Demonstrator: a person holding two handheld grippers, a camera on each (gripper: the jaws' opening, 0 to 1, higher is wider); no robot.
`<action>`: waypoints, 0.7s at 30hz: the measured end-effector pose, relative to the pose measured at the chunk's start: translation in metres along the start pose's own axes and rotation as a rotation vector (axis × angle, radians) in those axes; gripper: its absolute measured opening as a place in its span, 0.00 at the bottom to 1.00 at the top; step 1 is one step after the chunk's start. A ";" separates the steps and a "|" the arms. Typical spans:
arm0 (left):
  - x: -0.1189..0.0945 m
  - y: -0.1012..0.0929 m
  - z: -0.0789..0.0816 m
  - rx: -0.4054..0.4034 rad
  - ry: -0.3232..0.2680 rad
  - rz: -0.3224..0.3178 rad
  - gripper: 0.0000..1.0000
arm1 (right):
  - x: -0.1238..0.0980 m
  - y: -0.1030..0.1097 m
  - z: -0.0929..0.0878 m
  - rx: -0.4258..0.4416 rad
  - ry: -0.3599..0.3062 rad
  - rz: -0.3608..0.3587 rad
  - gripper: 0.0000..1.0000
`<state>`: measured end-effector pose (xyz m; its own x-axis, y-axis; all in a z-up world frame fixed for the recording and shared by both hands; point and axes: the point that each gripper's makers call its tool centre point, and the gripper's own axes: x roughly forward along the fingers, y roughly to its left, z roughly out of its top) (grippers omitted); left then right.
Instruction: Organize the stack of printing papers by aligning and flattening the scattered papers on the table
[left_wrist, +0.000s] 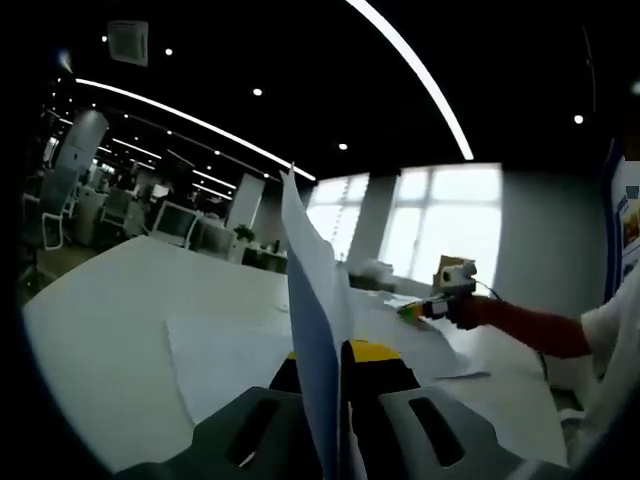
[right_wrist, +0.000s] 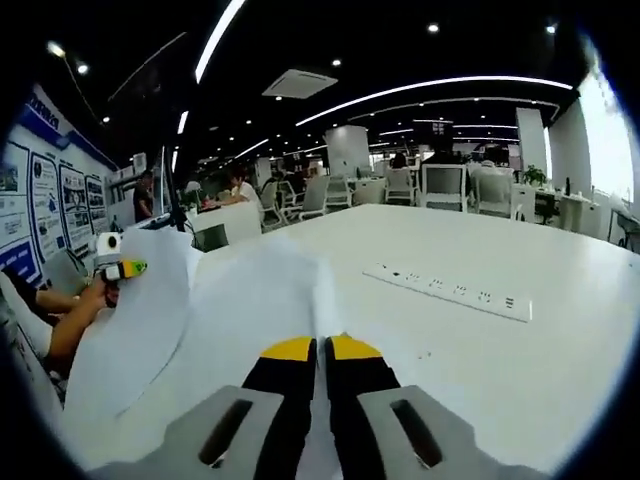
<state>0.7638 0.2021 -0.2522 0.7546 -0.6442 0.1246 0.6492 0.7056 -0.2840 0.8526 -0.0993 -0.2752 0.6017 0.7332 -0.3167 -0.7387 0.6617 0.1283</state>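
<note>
Both grippers, left (left_wrist: 338, 352) and right (right_wrist: 320, 345), have jaws closed on paper (left_wrist: 310, 330) edges (thin, floppy, best pinched near corners) over the bench (right_wrist: 520, 340).

An open-plan office: rows of desks with monitors (left_wrist: 176, 220), office chairs (right_wrist: 443, 186), linear ceiling lights (right_wrist: 420, 88) (plus a ceiling air vent (right_wrist: 299, 83)) and a white table (right_wrist: 520, 340)

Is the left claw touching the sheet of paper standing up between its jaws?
Touching. In the left gripper view the left claw has its jaws closed on the upright paper sheet, which rises straight out from between them.
</note>
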 end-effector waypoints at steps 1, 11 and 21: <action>0.000 0.000 0.000 0.000 0.000 0.000 0.06 | -0.003 -0.001 0.000 0.000 -0.005 -0.006 0.01; 0.000 0.003 0.001 -0.011 -0.006 0.009 0.06 | -0.041 -0.018 0.007 0.142 -0.148 -0.121 0.01; -0.001 0.004 0.000 -0.015 -0.011 0.017 0.06 | -0.058 -0.032 0.008 0.172 -0.160 -0.212 0.01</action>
<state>0.7659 0.2056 -0.2532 0.7664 -0.6291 0.1303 0.6351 0.7115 -0.3006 0.8437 -0.1625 -0.2537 0.7871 0.5824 -0.2032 -0.5378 0.8092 0.2365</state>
